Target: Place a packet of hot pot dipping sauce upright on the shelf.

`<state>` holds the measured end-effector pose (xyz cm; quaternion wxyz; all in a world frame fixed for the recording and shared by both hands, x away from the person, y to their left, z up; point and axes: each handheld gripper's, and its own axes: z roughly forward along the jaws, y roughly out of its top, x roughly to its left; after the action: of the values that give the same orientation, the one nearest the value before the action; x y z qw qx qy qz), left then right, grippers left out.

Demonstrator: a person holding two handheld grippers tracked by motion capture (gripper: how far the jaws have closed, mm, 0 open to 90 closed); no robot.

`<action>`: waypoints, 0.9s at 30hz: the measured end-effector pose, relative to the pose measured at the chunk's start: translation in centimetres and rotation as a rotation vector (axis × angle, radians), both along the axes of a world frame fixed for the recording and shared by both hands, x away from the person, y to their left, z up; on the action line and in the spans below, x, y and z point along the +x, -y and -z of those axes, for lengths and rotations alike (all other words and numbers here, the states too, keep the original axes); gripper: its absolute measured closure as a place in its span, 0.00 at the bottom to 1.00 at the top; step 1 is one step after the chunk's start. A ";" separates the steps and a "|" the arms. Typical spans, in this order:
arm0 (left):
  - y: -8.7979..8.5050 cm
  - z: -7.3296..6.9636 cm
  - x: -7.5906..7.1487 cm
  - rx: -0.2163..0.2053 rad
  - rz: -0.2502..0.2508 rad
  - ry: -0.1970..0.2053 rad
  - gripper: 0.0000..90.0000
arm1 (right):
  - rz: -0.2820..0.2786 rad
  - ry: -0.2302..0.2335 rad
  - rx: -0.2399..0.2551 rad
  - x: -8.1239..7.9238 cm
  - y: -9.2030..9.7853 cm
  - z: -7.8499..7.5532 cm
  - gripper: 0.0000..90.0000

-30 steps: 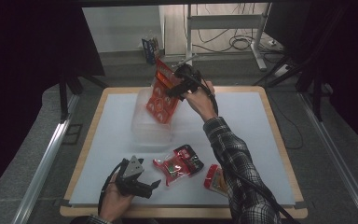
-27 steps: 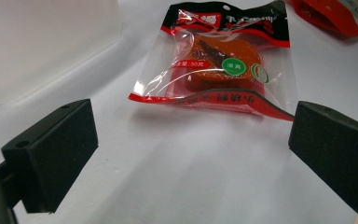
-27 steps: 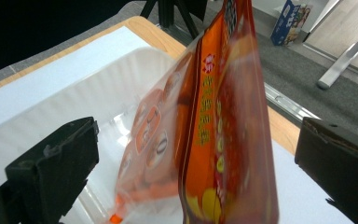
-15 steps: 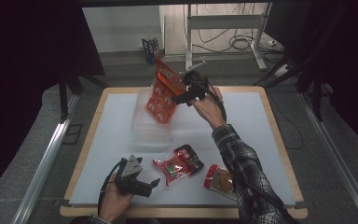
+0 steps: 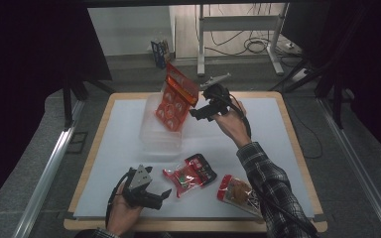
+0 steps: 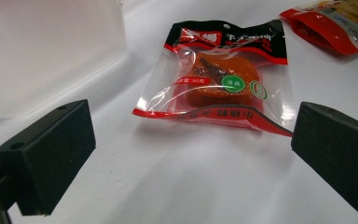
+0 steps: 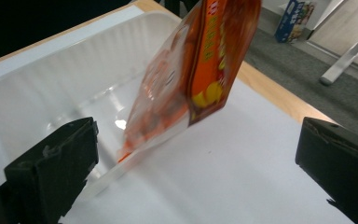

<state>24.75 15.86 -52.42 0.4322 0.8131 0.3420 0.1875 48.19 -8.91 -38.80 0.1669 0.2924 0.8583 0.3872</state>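
An orange snack bag (image 5: pixel 176 99) stands tilted on edge, its lower end in a clear plastic tub (image 5: pixel 151 134). My right gripper (image 5: pixel 202 112) is open just to the right of the bag, apart from it. In the right gripper view the bag (image 7: pixel 191 70) leans over the tub's (image 7: pixel 51 93) rim ahead of the spread jaws of that gripper (image 7: pixel 200 158). My left gripper (image 5: pixel 161 196) is open near the front edge, facing a red and black snack packet (image 5: pixel 189 174). That packet (image 6: pixel 219 84) lies flat a short way beyond the left gripper (image 6: pixel 191 154).
Another red packet (image 5: pixel 238 191) lies at the front right, also seen as the packet (image 6: pixel 335 23) at the top right of the left gripper view. The white mat (image 5: pixel 258 139) covers a wooden table (image 5: pixel 297 148). Table legs and cables stand behind.
My right gripper has let go of the orange bag and drawn back to the right. The bag stays leaning in the tub. The left gripper has not moved.
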 end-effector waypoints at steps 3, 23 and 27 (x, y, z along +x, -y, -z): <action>0.0 0.1 0.0 0.011 -0.004 -0.010 0.00 | -0.014 -0.016 0.014 -0.8 0.5 0.4 0.00; 0.1 -0.1 0.1 0.004 -0.010 -0.038 0.01 | -0.063 0.035 0.033 -5.8 3.0 2.5 0.00; 0.0 -0.2 0.0 0.000 -0.014 -0.036 0.02 | -0.057 0.038 0.039 -6.8 3.5 2.8 0.00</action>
<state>24.72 15.81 -52.18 0.4245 0.8139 0.3556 0.1759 41.39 -12.40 -41.55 0.1664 0.2638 0.8552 0.4139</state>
